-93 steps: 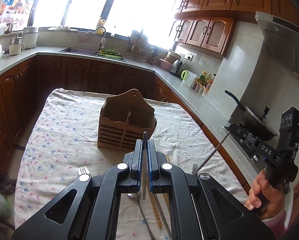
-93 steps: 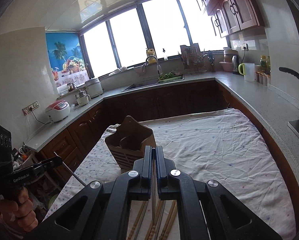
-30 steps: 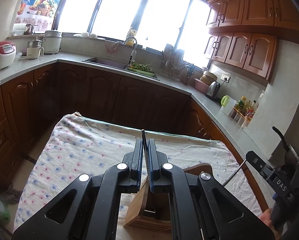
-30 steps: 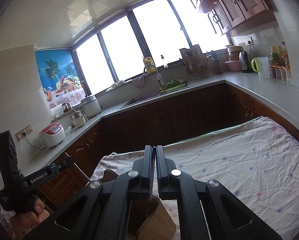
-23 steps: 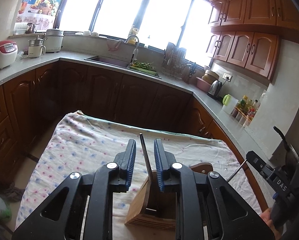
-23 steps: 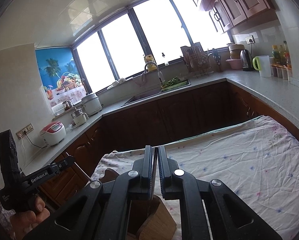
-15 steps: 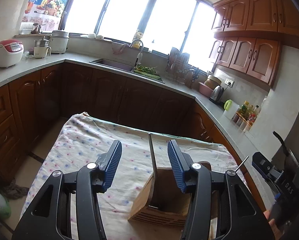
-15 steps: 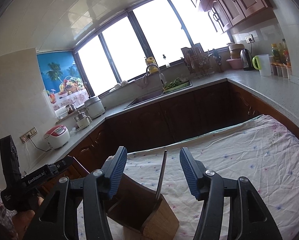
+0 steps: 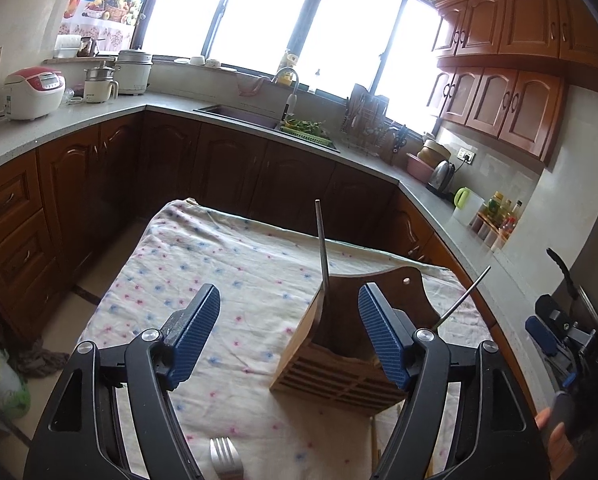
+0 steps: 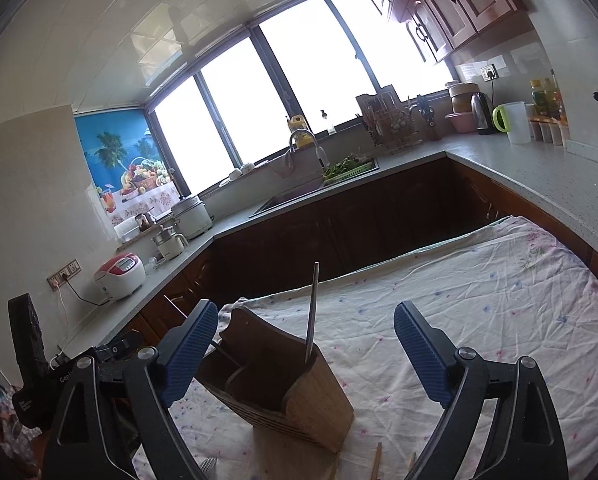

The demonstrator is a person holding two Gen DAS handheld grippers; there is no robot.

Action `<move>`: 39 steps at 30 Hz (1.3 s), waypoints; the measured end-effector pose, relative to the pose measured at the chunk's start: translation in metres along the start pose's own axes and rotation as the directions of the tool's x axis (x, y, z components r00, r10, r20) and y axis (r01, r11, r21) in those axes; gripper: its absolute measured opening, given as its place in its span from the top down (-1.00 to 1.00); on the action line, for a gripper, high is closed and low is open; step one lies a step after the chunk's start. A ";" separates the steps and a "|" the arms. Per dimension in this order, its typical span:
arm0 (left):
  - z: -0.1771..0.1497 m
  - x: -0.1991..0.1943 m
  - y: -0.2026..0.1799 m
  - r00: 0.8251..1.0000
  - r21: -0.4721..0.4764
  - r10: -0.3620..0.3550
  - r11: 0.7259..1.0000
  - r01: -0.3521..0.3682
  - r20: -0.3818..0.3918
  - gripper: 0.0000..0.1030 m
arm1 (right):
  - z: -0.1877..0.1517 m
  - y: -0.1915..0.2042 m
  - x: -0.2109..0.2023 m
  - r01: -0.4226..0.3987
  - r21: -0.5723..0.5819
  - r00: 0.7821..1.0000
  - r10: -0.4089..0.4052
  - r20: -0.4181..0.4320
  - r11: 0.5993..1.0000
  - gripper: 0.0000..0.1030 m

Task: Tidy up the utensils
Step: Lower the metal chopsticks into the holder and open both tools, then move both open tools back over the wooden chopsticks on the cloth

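Note:
A wooden utensil holder (image 9: 351, 344) stands on the flowered tablecloth (image 9: 227, 264). Two thin utensil handles stand in it: an upright one (image 9: 322, 248) and one leaning right (image 9: 463, 298). My left gripper (image 9: 289, 334) is open and empty just above and in front of the holder. My right gripper (image 10: 305, 354) is open and empty over the holder (image 10: 283, 392), where one handle (image 10: 311, 312) stands upright. A fork (image 9: 225, 458) lies on the cloth near my left gripper. Chopstick ends (image 10: 377, 460) lie by the holder.
Dark wooden cabinets under a grey countertop (image 9: 59, 124) ring the table. A sink (image 9: 239, 114), a rice cooker (image 9: 35, 88), a kettle (image 9: 443, 174) and a stove with a pan (image 9: 563, 272) stand around. The other gripper's body shows at the right edge (image 9: 571, 344).
Both grippers opened and let go of their utensils, which now stand in the holder. Both grippers have drawn back and up a little.

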State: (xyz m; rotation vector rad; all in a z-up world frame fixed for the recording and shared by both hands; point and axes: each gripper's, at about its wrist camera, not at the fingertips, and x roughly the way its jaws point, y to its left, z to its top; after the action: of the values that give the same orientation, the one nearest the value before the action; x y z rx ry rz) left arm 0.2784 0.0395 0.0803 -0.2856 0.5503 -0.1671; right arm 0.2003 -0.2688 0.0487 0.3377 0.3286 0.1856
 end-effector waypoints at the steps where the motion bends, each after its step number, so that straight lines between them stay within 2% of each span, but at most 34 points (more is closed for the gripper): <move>1: -0.004 -0.002 0.000 1.000 0.000 0.001 1.000 -0.001 -0.006 -0.43 | -0.002 -0.001 -0.003 0.001 0.002 1.000 -0.001 -0.002 1.000 -0.81; 9: -0.036 -0.017 -0.001 0.997 -0.001 -0.006 1.000 0.006 -0.072 -0.48 | -0.028 -0.016 -0.033 0.034 0.027 0.999 -0.033 -0.037 0.999 -0.89; 15: -0.066 -0.027 0.000 0.991 -0.002 -0.011 1.000 0.011 -0.134 -0.51 | -0.053 -0.027 -0.055 0.063 0.039 0.994 -0.059 -0.095 0.997 -0.89; 24: -0.116 -0.030 0.001 0.970 -0.039 -0.027 0.999 0.018 -0.242 -0.52 | -0.095 -0.048 -0.083 0.130 0.024 0.978 -0.124 -0.168 0.991 -0.92; 27: -0.132 -0.030 -0.003 0.959 -0.025 -0.026 0.999 0.020 -0.281 -0.52 | -0.107 -0.053 -0.088 0.138 0.036 0.974 -0.129 -0.188 0.990 -0.92; 39: -0.151 -0.027 -0.015 0.938 0.020 -0.012 1.000 0.020 -0.347 -0.52 | -0.117 -0.060 -0.090 0.145 0.046 0.967 -0.132 -0.217 0.988 -0.92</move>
State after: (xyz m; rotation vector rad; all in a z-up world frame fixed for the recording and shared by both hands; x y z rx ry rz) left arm 0.1736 -0.0021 -0.0251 -0.2387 0.8964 -0.2423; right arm 0.0832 -0.3110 -0.0514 0.3555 0.5699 0.0742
